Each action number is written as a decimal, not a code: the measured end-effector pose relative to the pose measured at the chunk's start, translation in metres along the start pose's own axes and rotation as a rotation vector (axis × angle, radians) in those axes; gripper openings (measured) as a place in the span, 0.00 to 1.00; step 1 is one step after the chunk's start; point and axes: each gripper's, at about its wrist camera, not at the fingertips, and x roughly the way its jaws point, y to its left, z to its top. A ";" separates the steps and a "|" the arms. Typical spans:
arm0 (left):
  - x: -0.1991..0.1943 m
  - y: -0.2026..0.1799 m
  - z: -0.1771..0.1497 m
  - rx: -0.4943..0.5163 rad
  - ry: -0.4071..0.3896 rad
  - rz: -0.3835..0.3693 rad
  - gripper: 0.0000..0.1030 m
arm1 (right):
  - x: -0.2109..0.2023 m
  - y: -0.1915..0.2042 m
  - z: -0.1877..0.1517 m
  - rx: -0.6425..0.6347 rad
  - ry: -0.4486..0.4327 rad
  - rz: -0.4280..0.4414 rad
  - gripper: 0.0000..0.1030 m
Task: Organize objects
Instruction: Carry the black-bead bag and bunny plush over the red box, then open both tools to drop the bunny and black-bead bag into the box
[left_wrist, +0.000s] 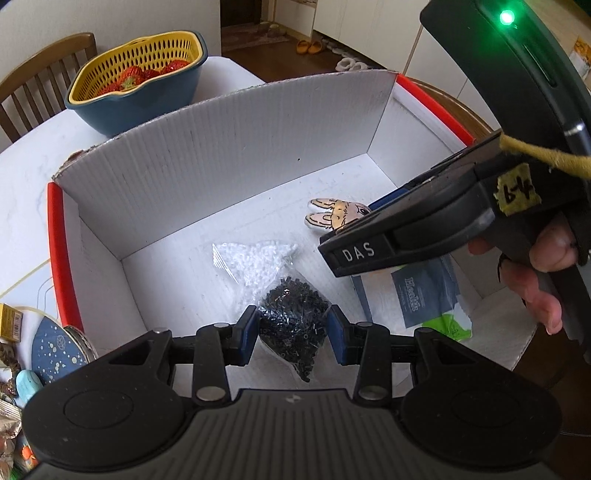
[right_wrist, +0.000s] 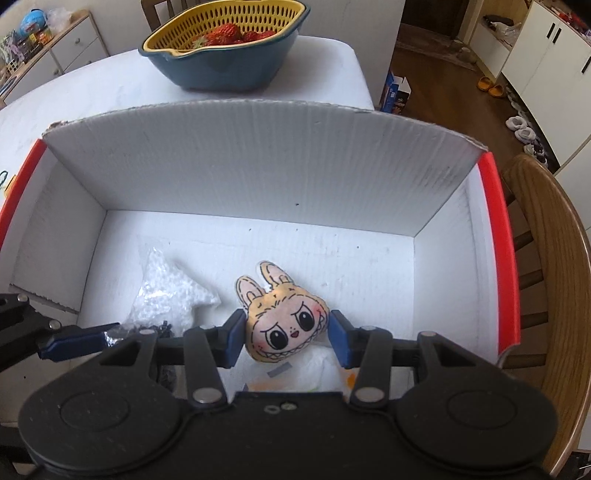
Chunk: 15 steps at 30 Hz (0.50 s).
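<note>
At lower centre, the right gripper (right_wrist: 286, 341) stands with its blue pads either side of a rabbit-faced plush charm (right_wrist: 286, 321) on the floor of the white box (right_wrist: 258, 162). A bag of white beads (right_wrist: 170, 291) lies left; a strawberry basket (right_wrist: 225, 40) sits at top.
</note>
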 end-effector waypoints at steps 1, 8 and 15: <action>0.000 0.000 0.000 -0.001 0.001 0.002 0.39 | 0.000 0.000 -0.001 -0.002 0.005 0.003 0.45; -0.001 -0.001 0.000 -0.025 -0.003 0.011 0.41 | -0.003 -0.002 -0.003 0.006 0.000 0.024 0.47; -0.010 0.001 -0.002 -0.042 -0.040 0.014 0.54 | -0.012 -0.007 -0.008 0.027 -0.028 0.032 0.55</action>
